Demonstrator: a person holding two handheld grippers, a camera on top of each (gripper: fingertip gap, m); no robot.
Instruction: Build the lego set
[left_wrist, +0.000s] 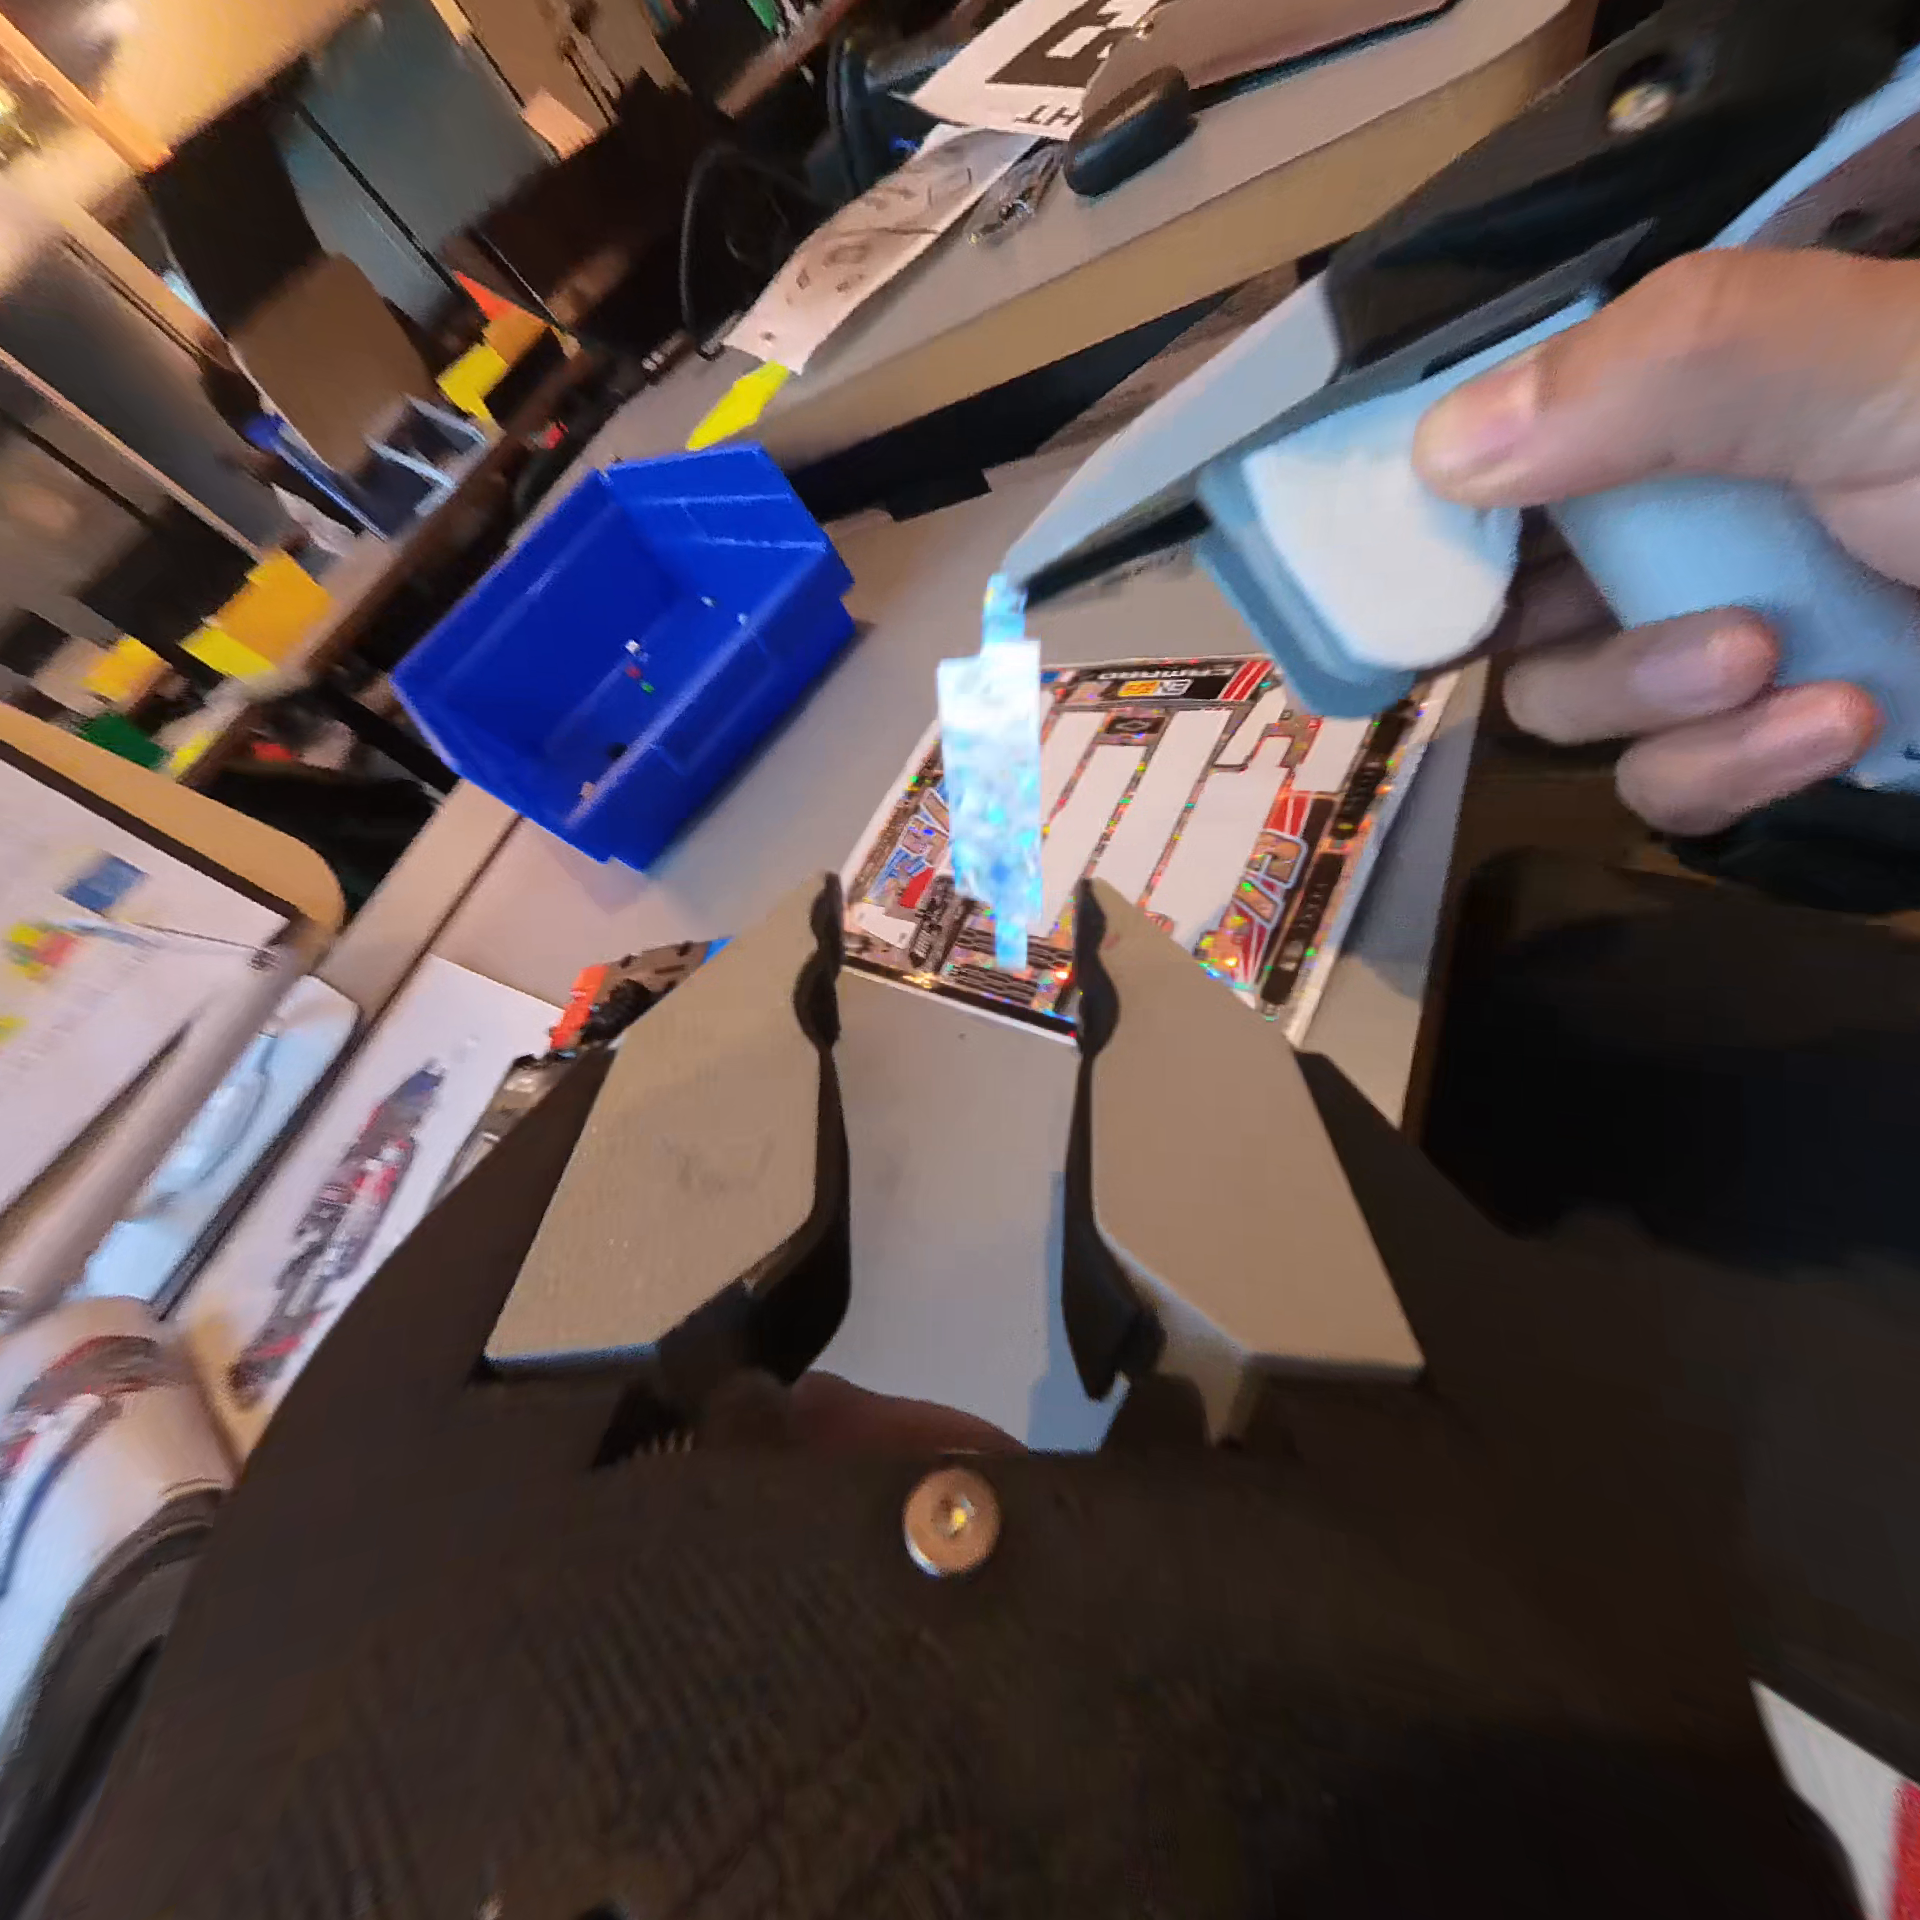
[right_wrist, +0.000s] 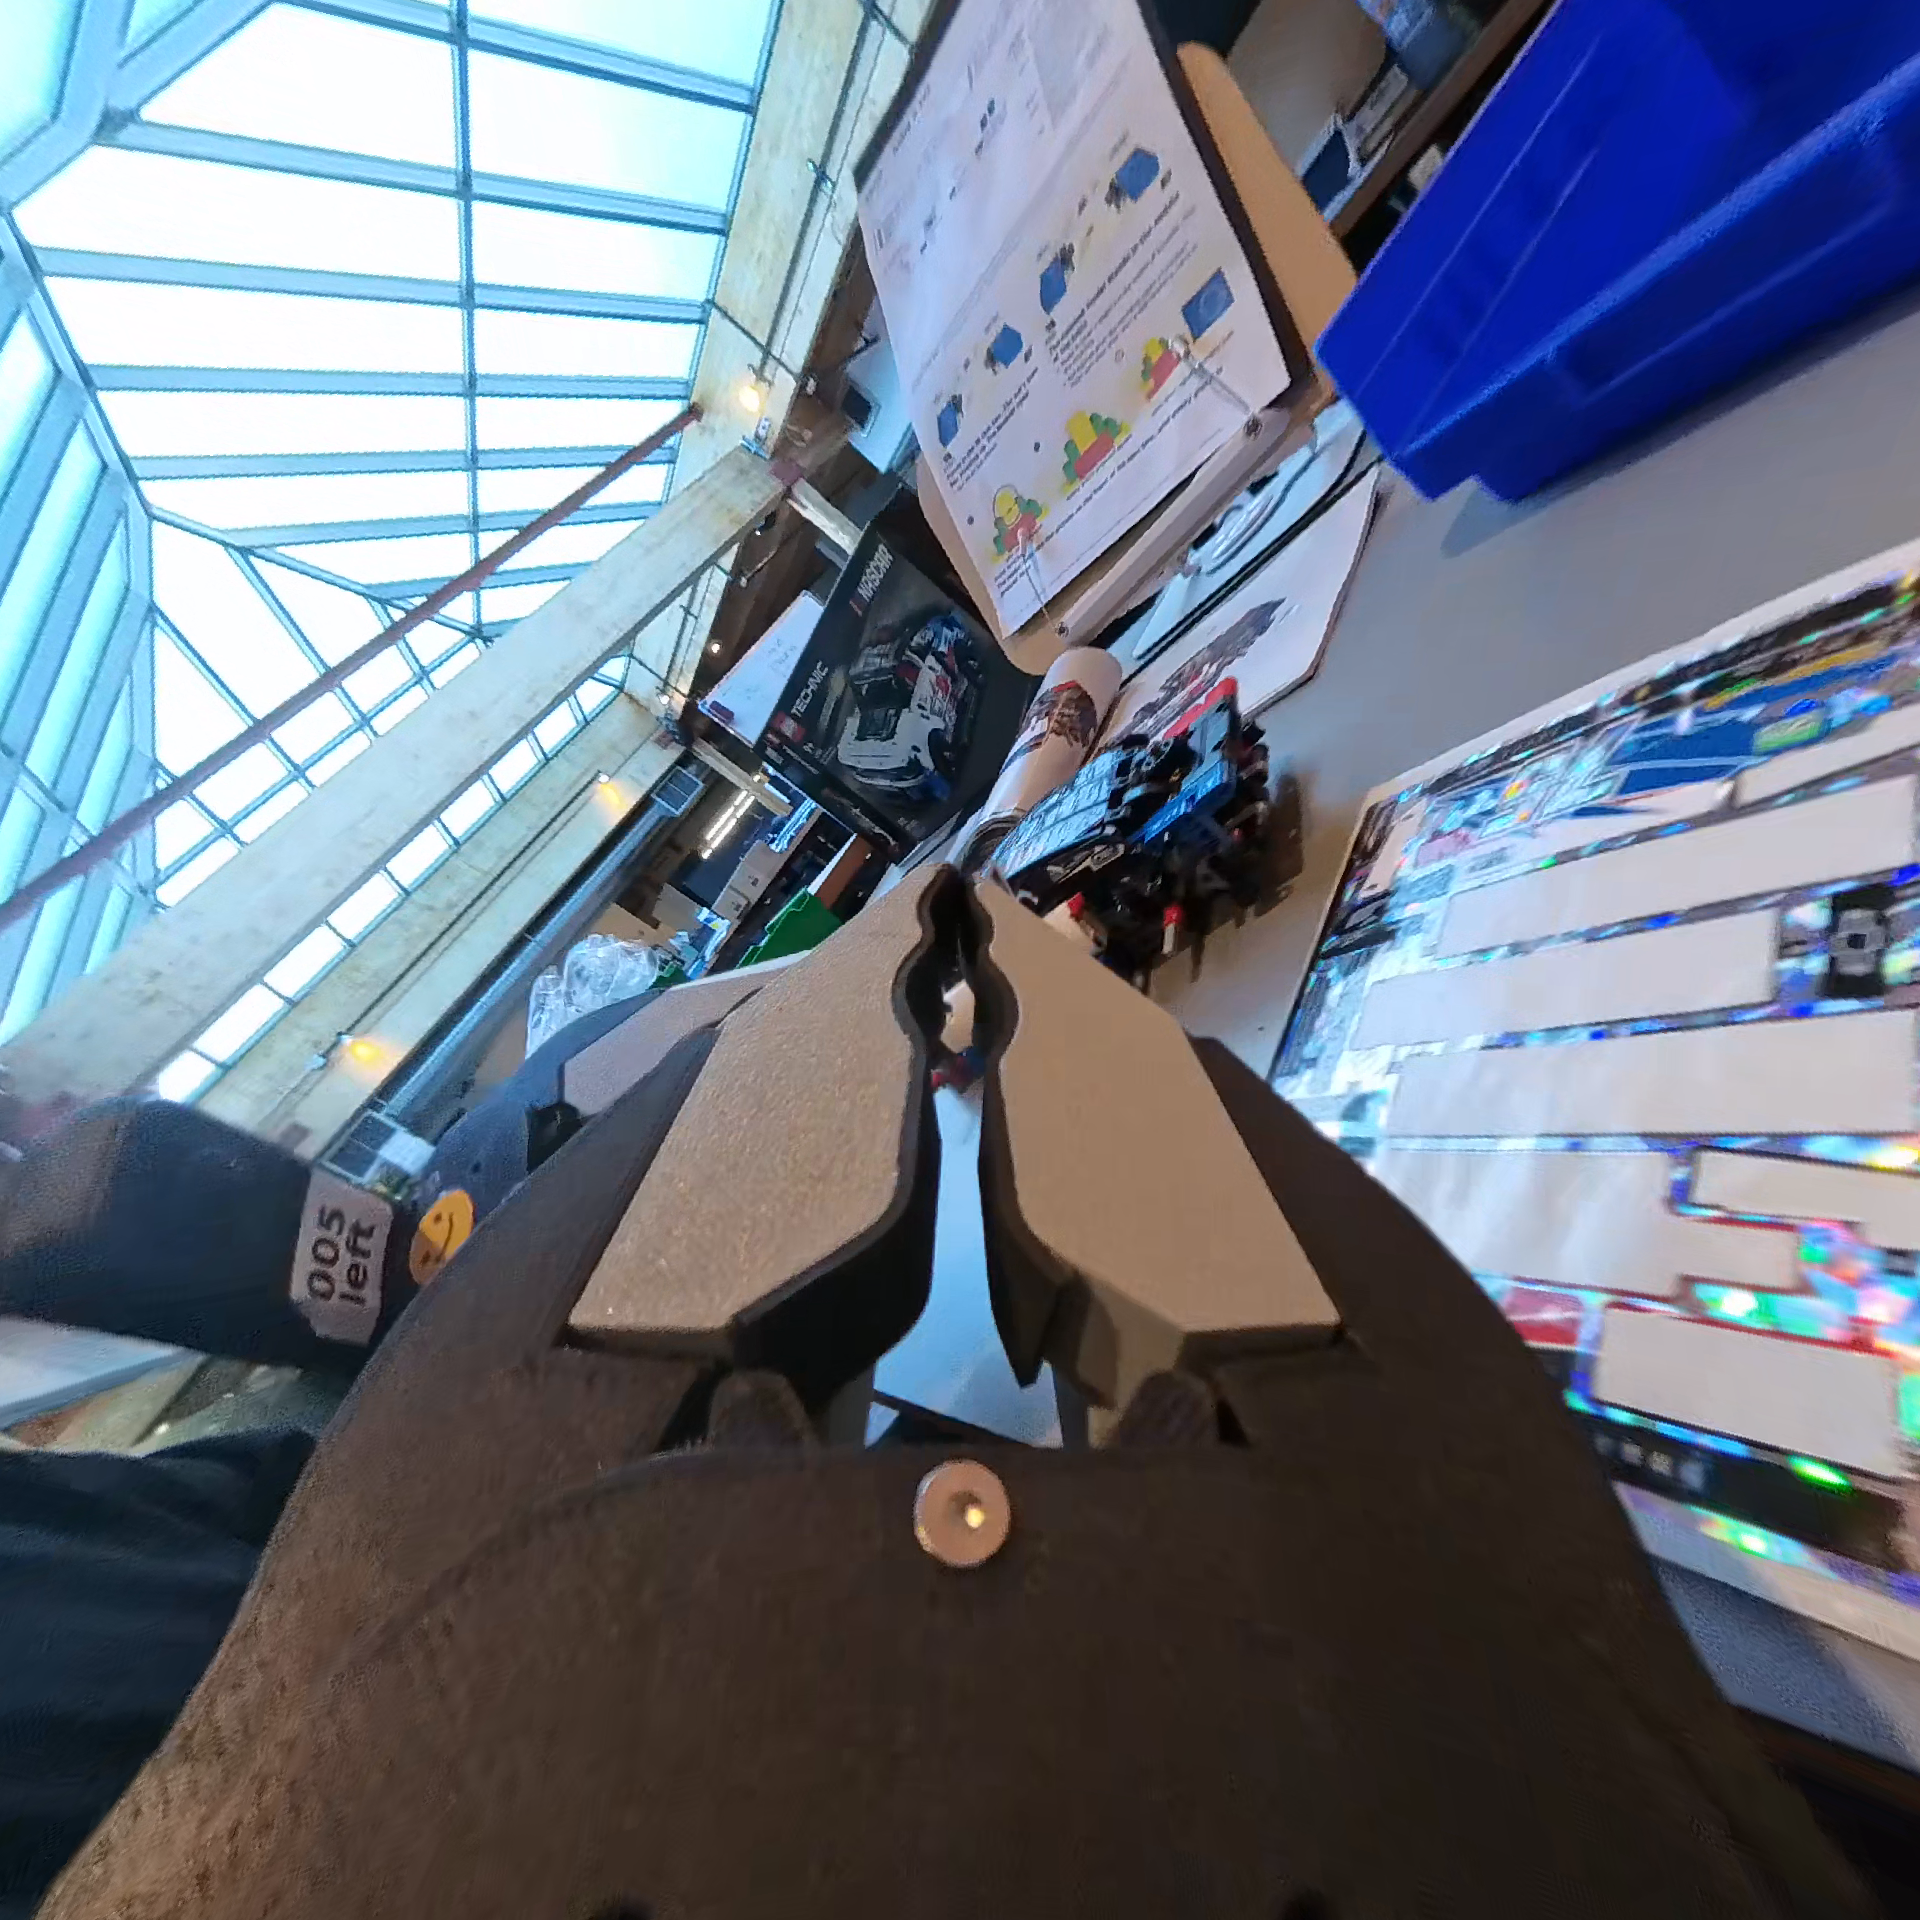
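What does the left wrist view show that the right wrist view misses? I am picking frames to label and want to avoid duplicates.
Only the left wrist view: the right gripper pinching a shiny blue sticker that hangs above the sheet, the hand around its handle, and the left gripper with jaws apart and nothing between them.

Only the right wrist view: the skylight, the set's box and the partly built car.

Both: the sticker sheet, the blue bin and the instruction stand.
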